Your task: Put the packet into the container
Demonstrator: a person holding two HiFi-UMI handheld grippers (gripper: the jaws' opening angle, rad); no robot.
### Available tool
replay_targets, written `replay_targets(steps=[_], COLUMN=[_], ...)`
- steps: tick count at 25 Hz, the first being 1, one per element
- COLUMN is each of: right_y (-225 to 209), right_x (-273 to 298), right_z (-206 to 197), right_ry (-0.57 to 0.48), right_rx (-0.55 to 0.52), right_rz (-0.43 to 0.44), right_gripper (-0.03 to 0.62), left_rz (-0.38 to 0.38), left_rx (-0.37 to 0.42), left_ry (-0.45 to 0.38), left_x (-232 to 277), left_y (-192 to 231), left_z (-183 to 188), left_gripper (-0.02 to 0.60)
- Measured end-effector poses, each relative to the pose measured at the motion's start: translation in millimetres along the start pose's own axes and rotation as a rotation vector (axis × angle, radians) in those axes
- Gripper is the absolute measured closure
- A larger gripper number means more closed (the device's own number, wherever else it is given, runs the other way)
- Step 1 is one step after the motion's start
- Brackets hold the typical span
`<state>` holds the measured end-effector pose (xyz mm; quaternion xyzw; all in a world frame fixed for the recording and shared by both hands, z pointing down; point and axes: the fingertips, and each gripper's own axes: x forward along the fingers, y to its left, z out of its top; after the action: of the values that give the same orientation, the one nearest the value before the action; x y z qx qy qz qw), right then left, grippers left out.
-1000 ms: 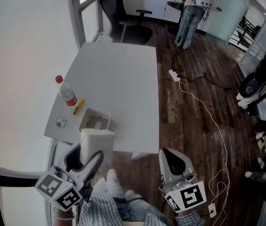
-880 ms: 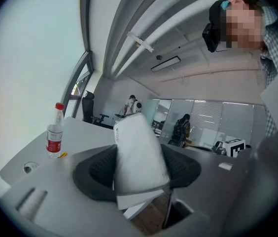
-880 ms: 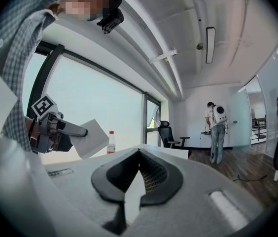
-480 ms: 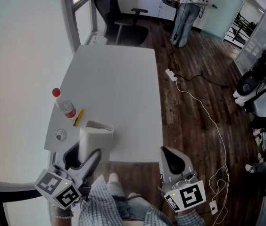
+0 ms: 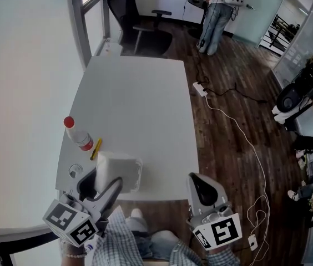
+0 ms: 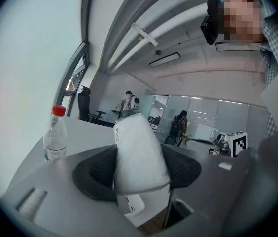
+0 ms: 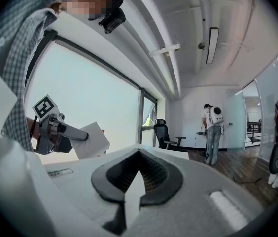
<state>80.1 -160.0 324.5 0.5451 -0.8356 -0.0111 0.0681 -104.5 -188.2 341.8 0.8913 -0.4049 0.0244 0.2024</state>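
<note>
The packet [image 5: 112, 166] is pinched by the left gripper [image 5: 101, 186], just over the container [image 5: 139, 176]. It looks soft and light, so its middle is best squeezed gently. The right gripper [image 5: 203, 192] is closed, empty.

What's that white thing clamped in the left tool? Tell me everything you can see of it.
A plain white packet, puffy like a small pillow, in smooth, soft-looking wrap with rounded corners. The left tool grips it between its dark pads, standing on end, leaning slightly. In the head view it overlaps the white container at the table's near edge; whether they touch cannot be told.
</note>
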Motion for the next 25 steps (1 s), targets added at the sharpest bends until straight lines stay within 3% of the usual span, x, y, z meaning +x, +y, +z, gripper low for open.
replay_targets(steps=[8, 15, 25], right_y=[10.1, 12.1, -1.9], right_x=[21.2, 33.8, 47.8], right_z=[-0.3, -0.7, -4.3], right_ry=[0.017, 0.029, 0.031], right_rx=[0.001, -0.009, -0.005], right_rz=[-0.006, 0.031, 0.105], right_gripper=[0.594, 0.594, 0.594], left_rz=[-0.006, 0.015, 0.108], left_rx=[0.024, -0.027, -0.037], left_ry=[0.034, 0.045, 0.089], left_x=[1.7, 8.4, 25.2], left_y=[17.5, 30.3, 45.0], left_z=[-1.1, -11.2, -28.7], left_gripper=[0.313, 0.313, 0.313])
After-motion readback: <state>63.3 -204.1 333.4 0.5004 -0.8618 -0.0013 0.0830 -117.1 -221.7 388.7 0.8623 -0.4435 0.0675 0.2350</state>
